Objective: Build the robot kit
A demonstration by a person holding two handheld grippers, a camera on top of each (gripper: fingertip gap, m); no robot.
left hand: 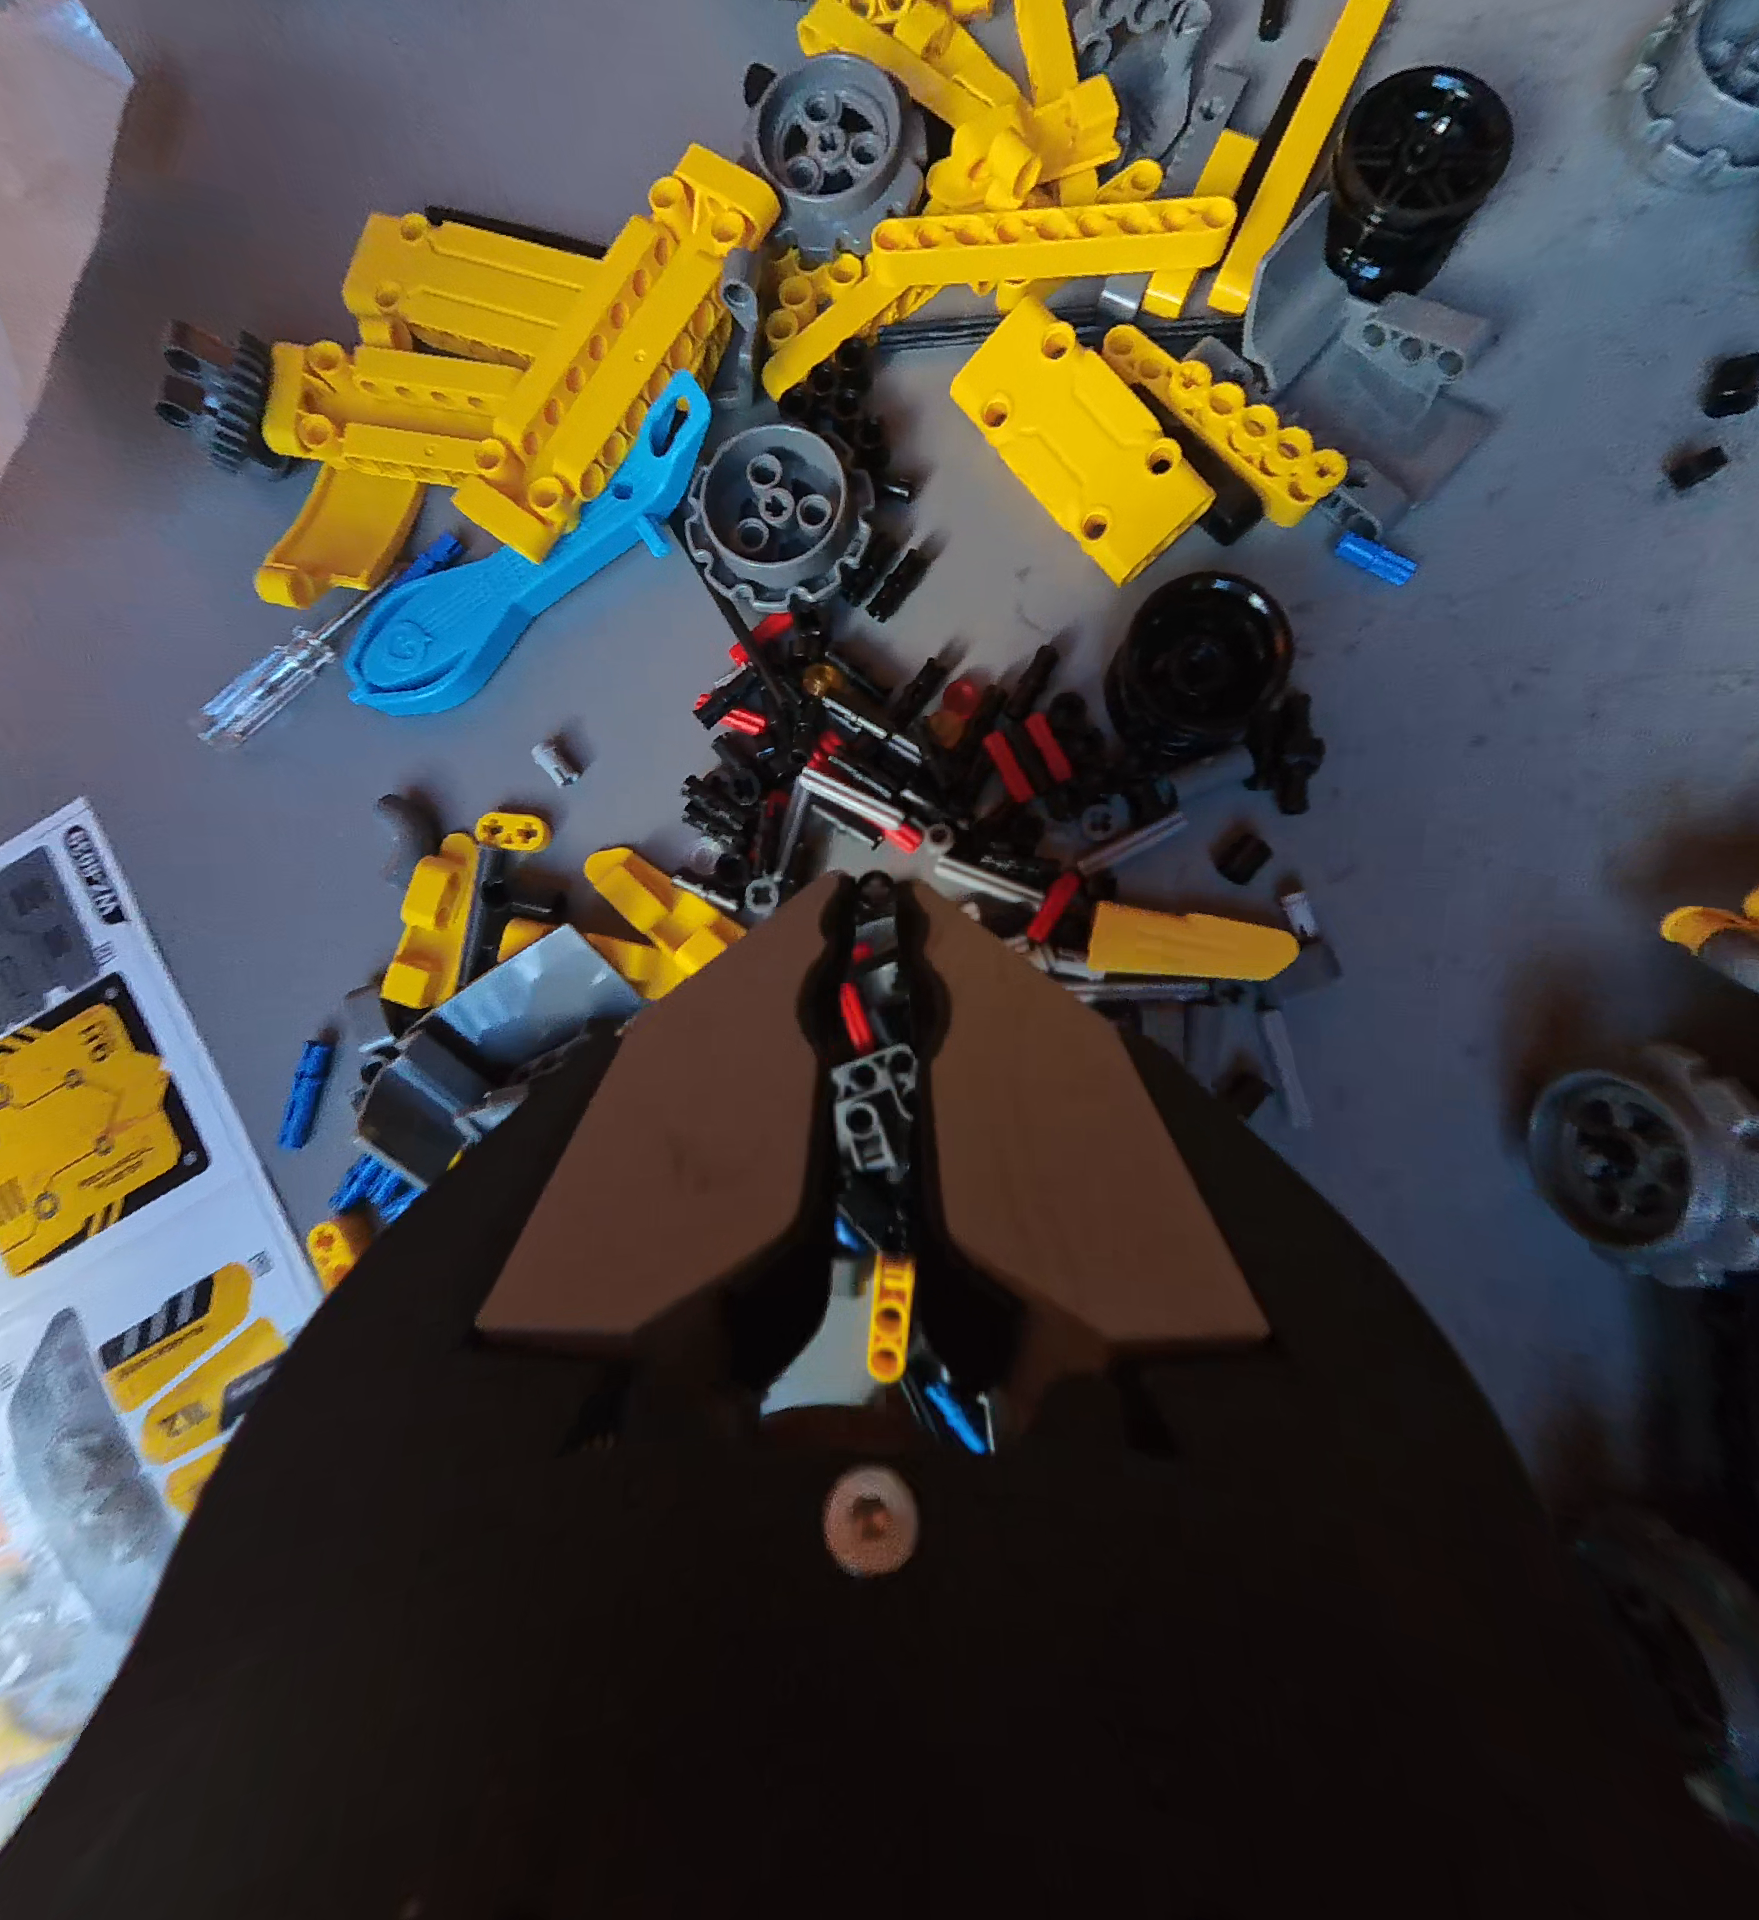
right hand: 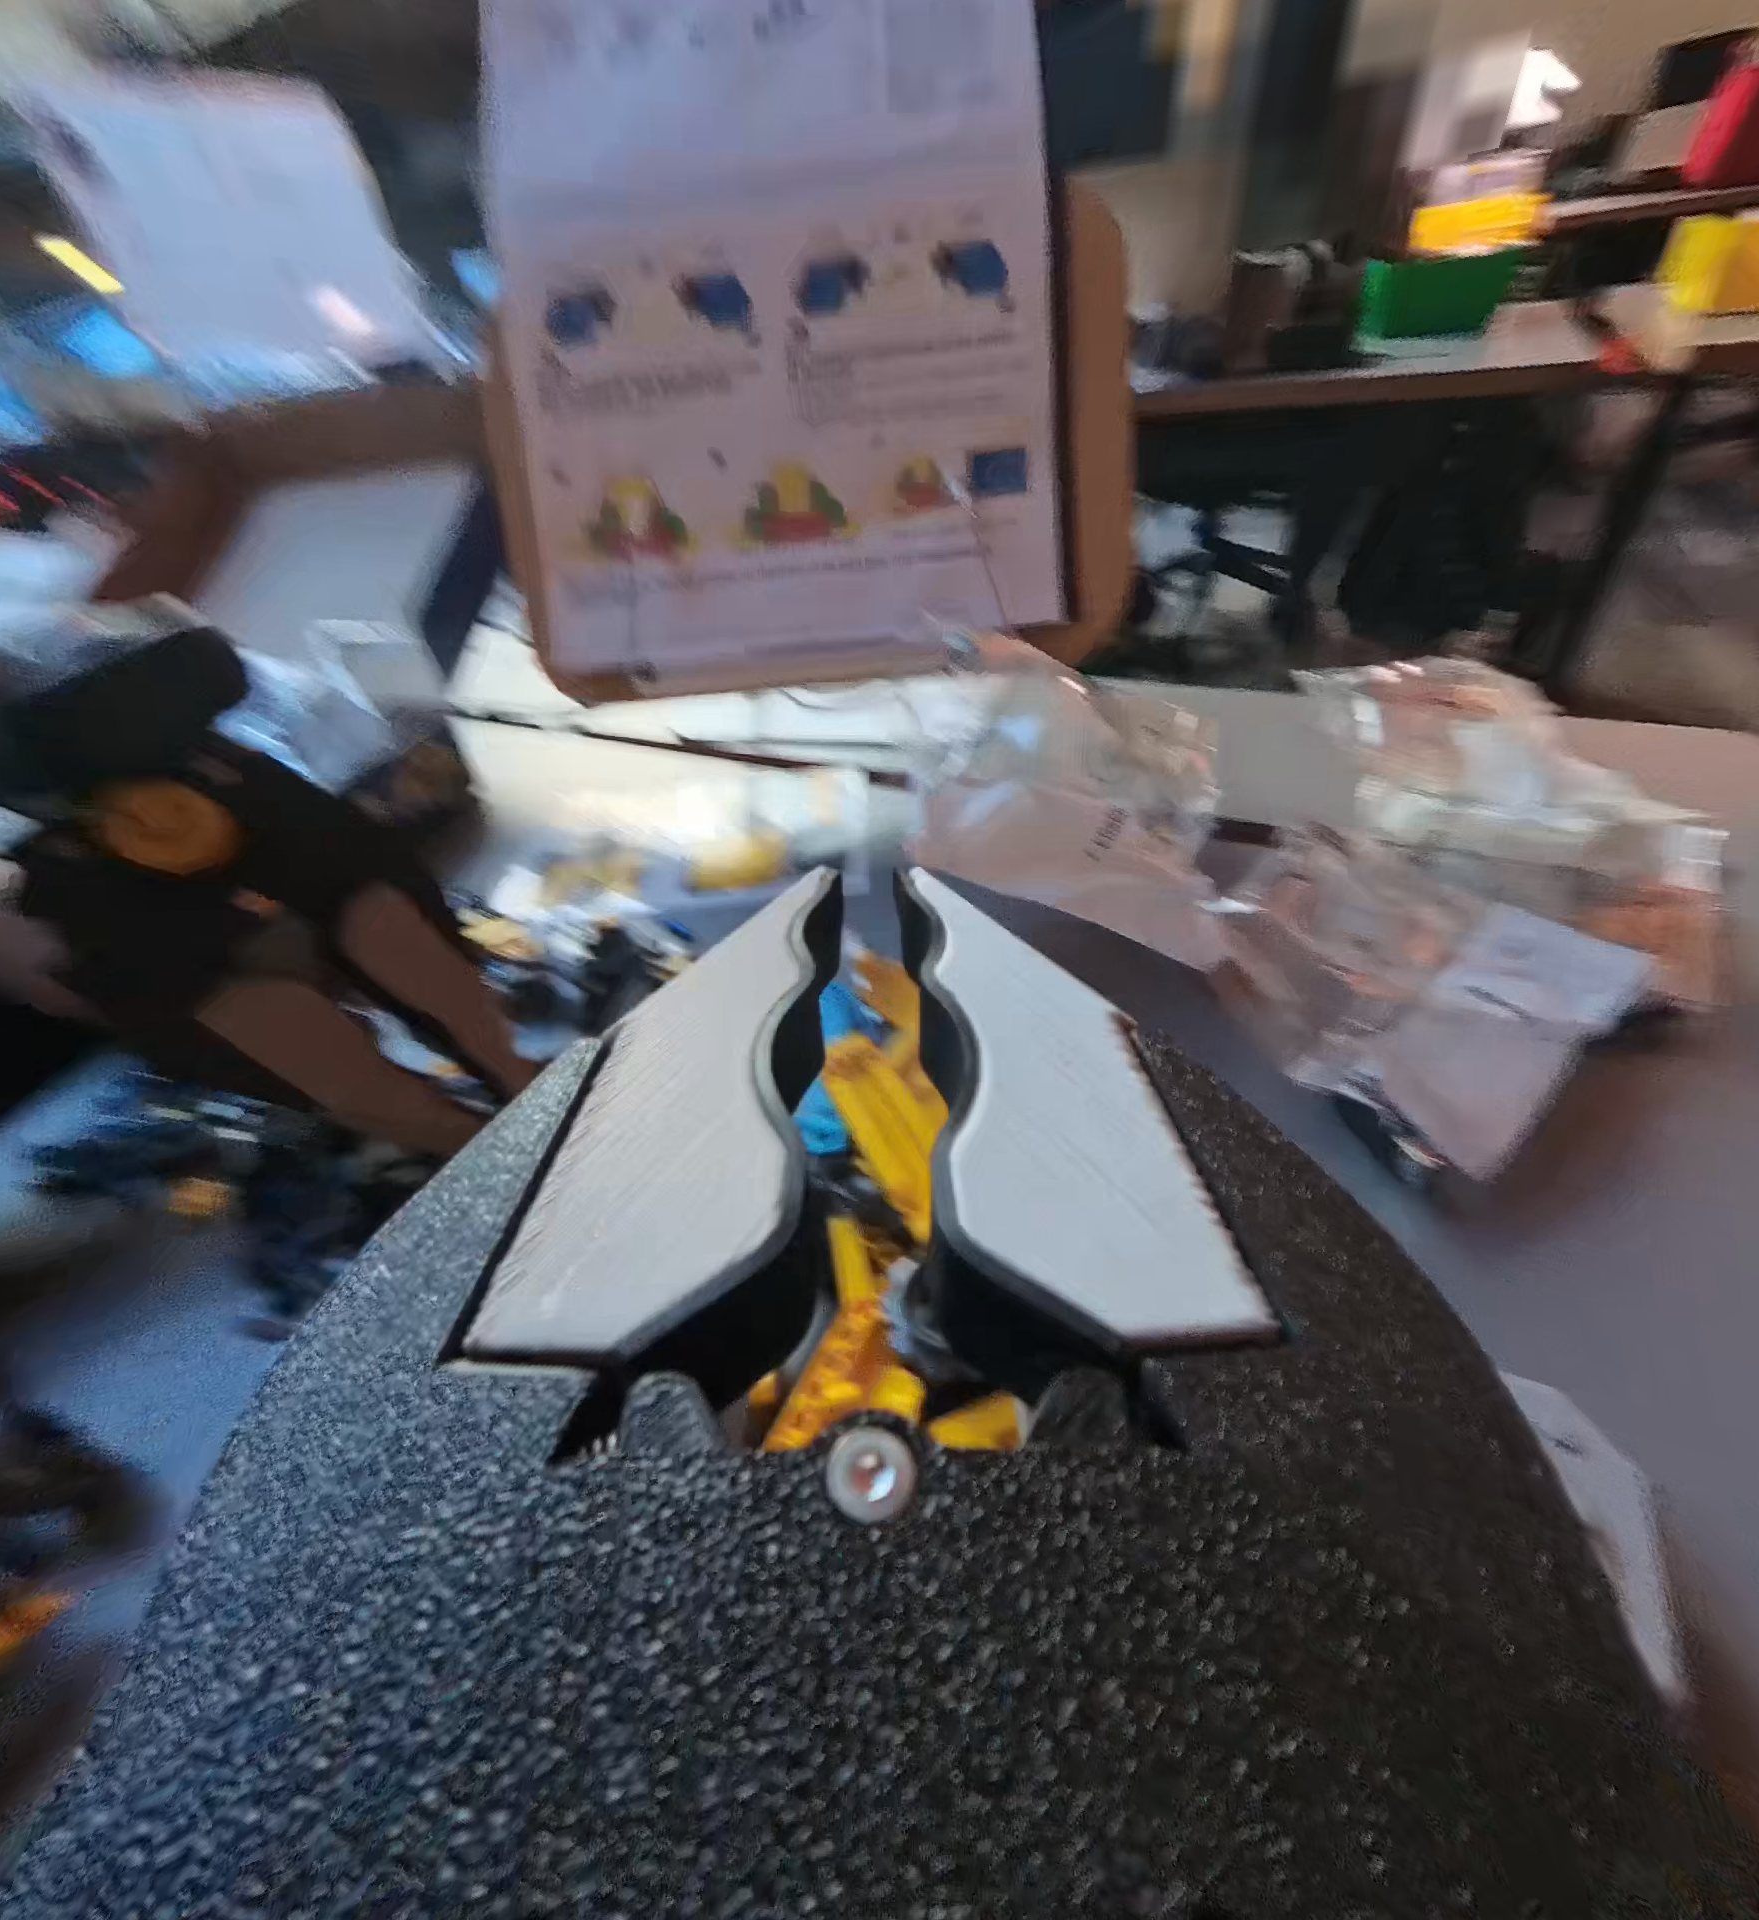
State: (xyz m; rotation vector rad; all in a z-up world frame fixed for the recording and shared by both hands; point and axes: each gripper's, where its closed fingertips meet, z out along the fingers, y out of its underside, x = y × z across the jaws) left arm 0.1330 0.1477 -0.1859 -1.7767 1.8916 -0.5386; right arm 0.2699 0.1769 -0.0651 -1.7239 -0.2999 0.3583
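Left claw (left hand: 875,888): narrow, tips almost together over a small black piece; we cannot tell whether it is gripped. It sits at the near edge of the pin pile (left hand: 906,748), just ahead of the tips; the black wheel (left hand: 1202,655) lies ahead and right, the blue tool (left hand: 532,561) ahead and left, and the sheet (left hand: 54,1091) well left.

Right claw (right hand: 870,883): narrow gap, nothing between the fingers; yellow parts show below it, bags (right hand: 1322,831) lie ahead and right, and a booklet (right hand: 781,343) stands beyond.

Risk, in our judgement: the pins lie tangled, so closing tips could catch neighbours or scatter them; the right view is blurred, so its clearance is unverified.
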